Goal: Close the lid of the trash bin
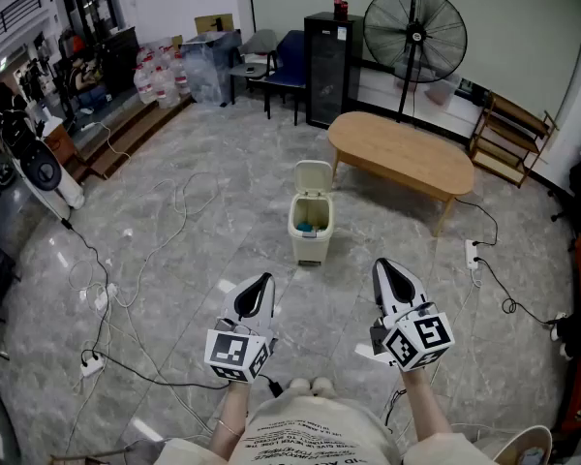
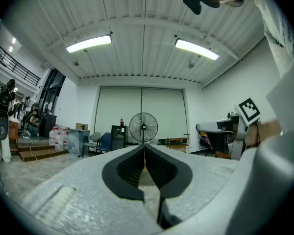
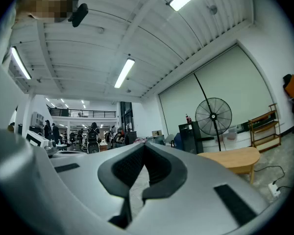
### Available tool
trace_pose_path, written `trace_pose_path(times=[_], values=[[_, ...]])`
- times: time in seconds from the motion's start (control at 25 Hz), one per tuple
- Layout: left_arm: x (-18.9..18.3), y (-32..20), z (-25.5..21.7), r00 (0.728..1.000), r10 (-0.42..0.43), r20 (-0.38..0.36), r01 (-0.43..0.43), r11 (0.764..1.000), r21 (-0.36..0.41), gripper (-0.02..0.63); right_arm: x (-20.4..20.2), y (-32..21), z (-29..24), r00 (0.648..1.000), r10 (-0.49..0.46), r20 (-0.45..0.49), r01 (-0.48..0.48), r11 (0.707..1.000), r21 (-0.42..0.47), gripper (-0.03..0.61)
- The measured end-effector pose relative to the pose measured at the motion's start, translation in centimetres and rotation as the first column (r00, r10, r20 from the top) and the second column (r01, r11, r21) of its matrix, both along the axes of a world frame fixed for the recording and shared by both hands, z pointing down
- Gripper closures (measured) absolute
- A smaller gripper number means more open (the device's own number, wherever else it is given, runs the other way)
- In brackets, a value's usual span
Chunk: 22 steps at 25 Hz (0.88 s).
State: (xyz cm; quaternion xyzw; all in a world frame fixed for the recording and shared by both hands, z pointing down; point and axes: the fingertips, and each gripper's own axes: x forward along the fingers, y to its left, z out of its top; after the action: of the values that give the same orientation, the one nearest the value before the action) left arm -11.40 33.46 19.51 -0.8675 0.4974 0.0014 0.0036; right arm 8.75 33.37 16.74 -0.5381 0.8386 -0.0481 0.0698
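Floor (image 1: 387,223), one trash bin (image 1: 310,246), perhaps part-full

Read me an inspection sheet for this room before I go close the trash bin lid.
Surface: glossy grey stone floor.
Job's things: trash bin upright, lid standing open, something blue inside.
Clutter: water jugs by the far wall.
Grippers: left claw and right claw both shut, empty, short of the bin.
Cables: cables loop over the floor left of the bin; power strip to its right.
Surroundings: wooden table, standing fan, black cabinet behind.
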Motion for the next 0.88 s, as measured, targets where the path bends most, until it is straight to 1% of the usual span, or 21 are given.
trace_pose_path(times=[0.24,0.48,0.6,0.72,0.8,0.88], values=[[0.6,0.3,-0.1,1.0,-0.009,0.0,0.009,1.0,-0.002,0.591,0.8,0.4,0.1,1.0,-0.001,0.009,0.001,1.0,0.0,0.575],[1.5,0.1,0.0,1.0,-0.015,-0.002,0.015,1.0,0.0,0.591,1.4,0.1,0.8,0.999,-0.048,0.011,0.048,0.999,0.009,0.574],[1.9,0.0,-0.1,1.0,-0.02,-0.004,0.02,1.0,0.0,0.591,2.0,-0.2,1.2,0.999,-0.043,0.012,0.043,0.999,-0.003,0.574],[2.1,0.3,0.1,1.0,-0.023,-0.013,0.023,1.0,0.0,0.591,2.5,-0.3,1.4,0.999,-0.042,0.005,0.042,0.999,0.005,0.571],[2.3,0.5,0.5,0.999,-0.028,-0.018,0.028,1.0,-0.002,0.591,2.9,-0.5,1.5,0.999,-0.036,0.008,0.036,0.999,0.01,0.553],[2.5,0.6,0.9,0.999,-0.035,-0.022,0.035,0.999,-0.009,0.591,3.2,-0.8,1.6,0.999,-0.035,0.029,0.035,0.999,0.007,0.491]])
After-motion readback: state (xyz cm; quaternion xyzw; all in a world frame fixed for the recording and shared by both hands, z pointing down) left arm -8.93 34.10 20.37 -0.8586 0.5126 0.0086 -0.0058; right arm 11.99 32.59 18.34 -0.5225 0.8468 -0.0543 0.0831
